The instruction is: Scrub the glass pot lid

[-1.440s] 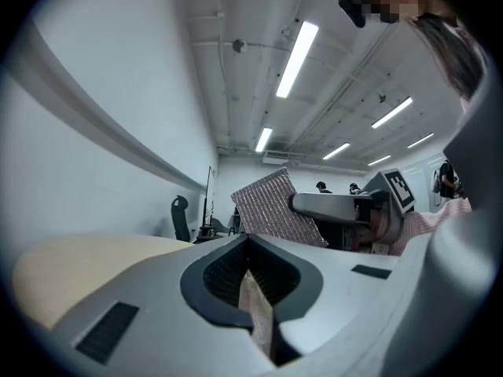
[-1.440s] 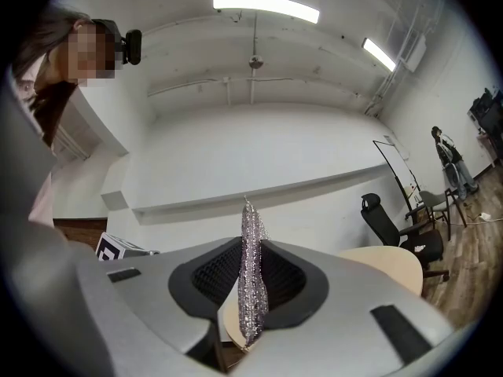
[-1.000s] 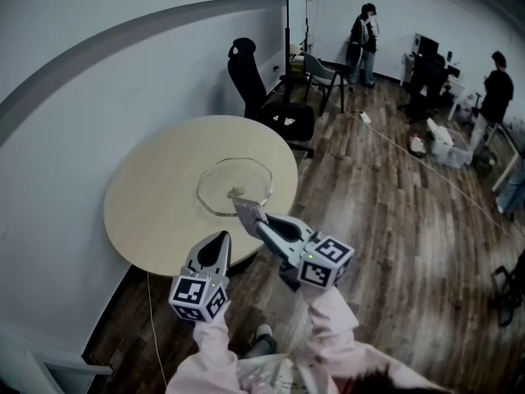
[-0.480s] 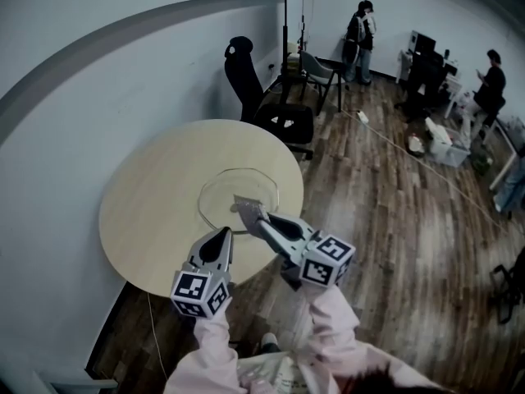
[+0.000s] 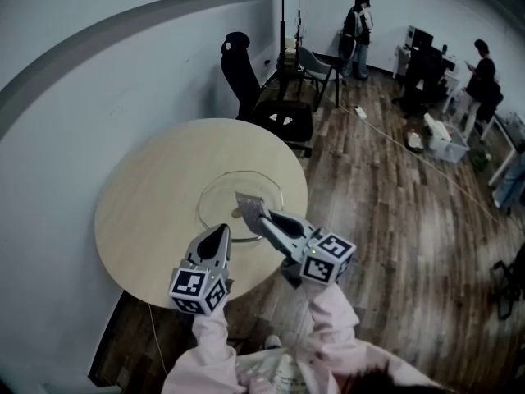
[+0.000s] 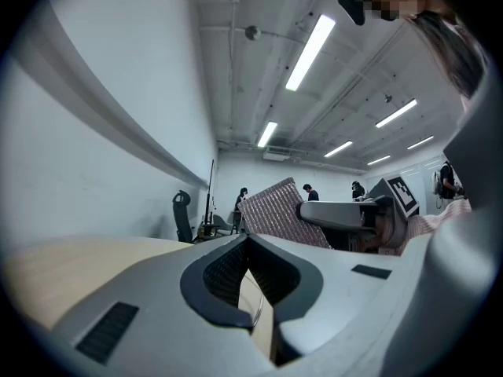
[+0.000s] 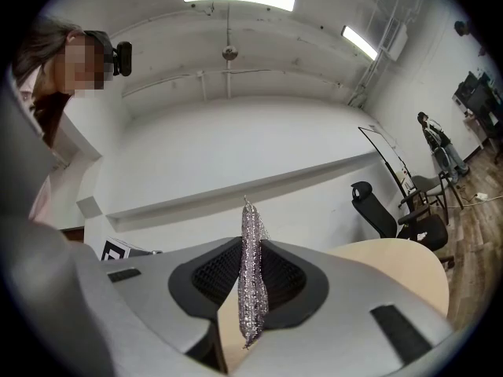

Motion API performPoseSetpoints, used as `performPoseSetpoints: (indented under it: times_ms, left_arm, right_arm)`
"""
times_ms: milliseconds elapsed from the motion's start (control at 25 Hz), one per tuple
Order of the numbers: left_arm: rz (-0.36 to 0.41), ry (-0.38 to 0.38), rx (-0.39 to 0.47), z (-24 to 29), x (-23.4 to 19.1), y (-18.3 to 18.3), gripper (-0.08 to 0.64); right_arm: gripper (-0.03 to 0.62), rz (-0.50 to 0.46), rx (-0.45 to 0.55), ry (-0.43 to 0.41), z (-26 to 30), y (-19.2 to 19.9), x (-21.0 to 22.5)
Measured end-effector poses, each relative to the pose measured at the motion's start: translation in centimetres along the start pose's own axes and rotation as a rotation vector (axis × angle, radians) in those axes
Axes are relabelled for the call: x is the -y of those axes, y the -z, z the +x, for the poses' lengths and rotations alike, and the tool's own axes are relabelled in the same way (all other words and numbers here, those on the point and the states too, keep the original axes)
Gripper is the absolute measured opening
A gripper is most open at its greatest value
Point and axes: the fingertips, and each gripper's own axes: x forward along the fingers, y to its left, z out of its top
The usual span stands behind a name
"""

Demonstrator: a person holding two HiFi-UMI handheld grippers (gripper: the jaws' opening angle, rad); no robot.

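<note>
Right hand-held gripper (image 5: 254, 217) pinches a scrub pad (image 5: 245, 205); glass pot lid (image 5: 228, 192) lies just ahead. Left hand-held gripper (image 5: 220, 235) is closed, empty. Both came closer.

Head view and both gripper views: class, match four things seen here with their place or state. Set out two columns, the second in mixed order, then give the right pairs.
Things:
1. glass lid
2. mesh scrub pad
3. left gripper
4. black chair

Places or states:
A. shut, with nothing in it
B. lying on the round table
C. by the wall, beyond the table
D. clamped in the right gripper

Pairs: 1-B, 2-D, 3-A, 4-C
</note>
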Motion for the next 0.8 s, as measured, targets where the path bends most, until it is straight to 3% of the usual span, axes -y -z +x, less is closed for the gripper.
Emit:
performPoseSetpoints:
  times_ms: [800]
  left_arm:
    - [-0.036,-0.011,-0.006,1.7,-3.4,1.3,-0.005]
  right_arm:
    - [0.086,0.023,-0.021,-0.005,2.8,1.2,2.5]
